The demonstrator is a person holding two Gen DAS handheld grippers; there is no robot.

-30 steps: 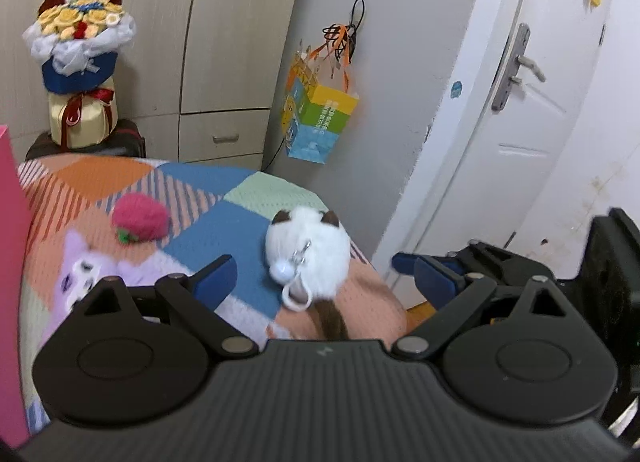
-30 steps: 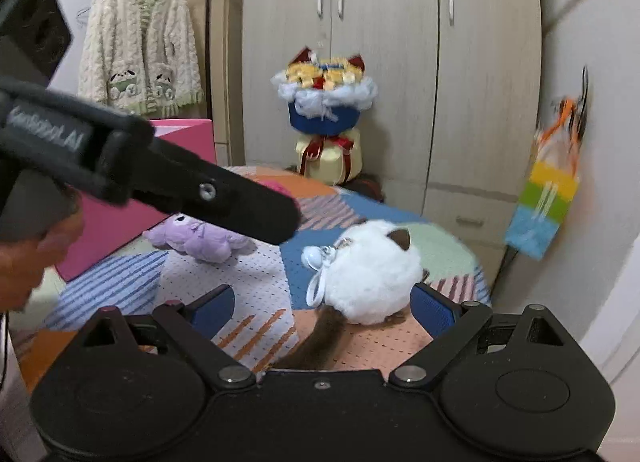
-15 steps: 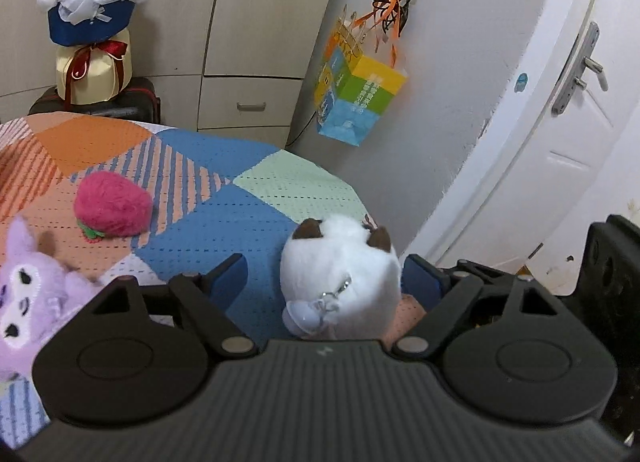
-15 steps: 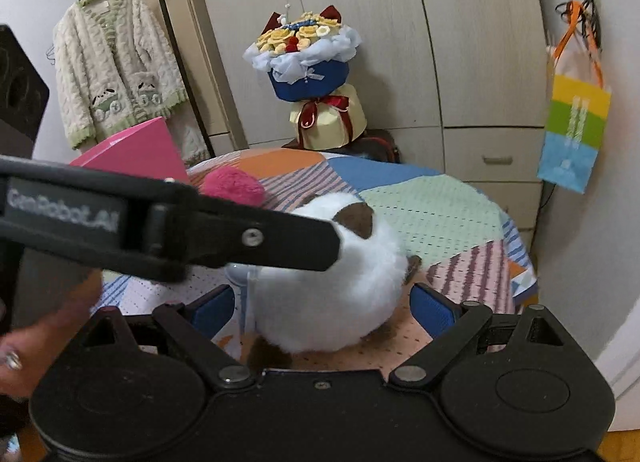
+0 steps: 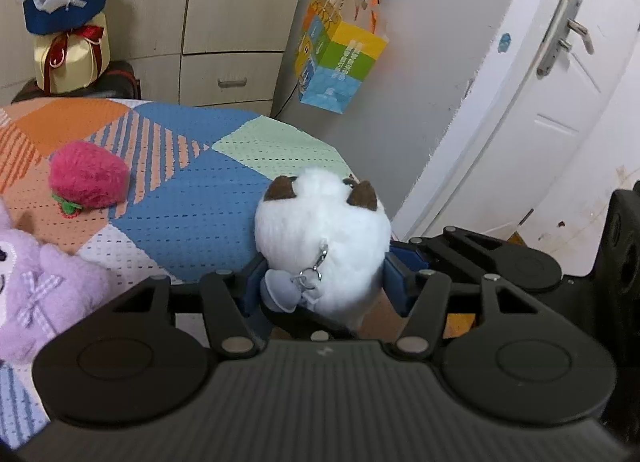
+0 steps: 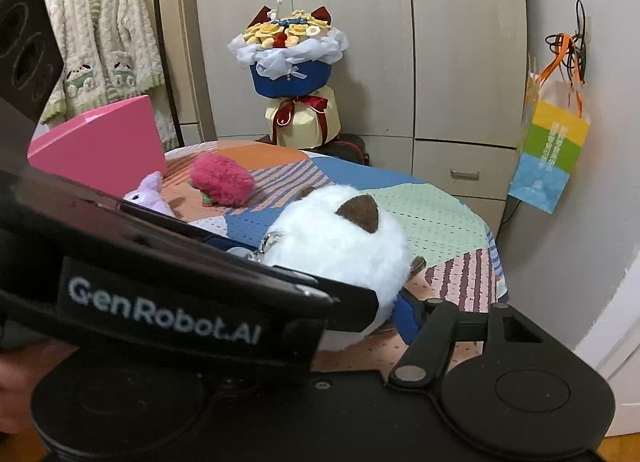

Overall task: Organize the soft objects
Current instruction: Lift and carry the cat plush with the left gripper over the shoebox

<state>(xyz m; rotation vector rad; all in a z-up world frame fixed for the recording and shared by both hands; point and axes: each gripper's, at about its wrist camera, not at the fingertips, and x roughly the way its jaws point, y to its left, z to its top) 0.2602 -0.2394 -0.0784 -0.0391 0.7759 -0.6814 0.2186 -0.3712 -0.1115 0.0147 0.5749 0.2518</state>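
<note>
Left gripper (image 5: 324, 282) jaws closing, about half spread, white plush cat (image 5: 324, 238) sits between the 2 blue pads (image 5: 400, 286) – fur bulges against both pads, so they look to be pinching its lower body. Keyring clip and pale suction cup (image 5: 280, 294) hang off the plush at 8 o'clock, right by the left pad.

Right gripper (image 6: 320, 294) jaws also closing, same plush (image 6: 340, 246) between them; only the right-side blue pad (image 6: 406, 322) shows, just touching fur. Its other finger is hidden behind the left gripper's black arm crossing the lower-left of that view, so cannot tell if this grip is actually pressing.

Plush is on the patchwork cloth (image 5: 192, 221) at the near edge of the round table, close to the door side.

Pink strawberry plush (image 5: 88, 181) at 10 o'clock from the cat, well apart; purple plush (image 5: 36, 294) cut off at left frame edge, face partly out of view.

Right view only – pink box (image 6: 104, 145) at 10 o'clock, hanging cardigan (image 6: 100, 49), a bit of a hand (image 6: 12, 402) at the bottom-left, blurry. Left view only – white door (image 5: 560, 101) with handle at 2 o'clock. Both show the bouquet (image 6: 288, 57) and striped paper bag (image 5: 340, 61)
</note>
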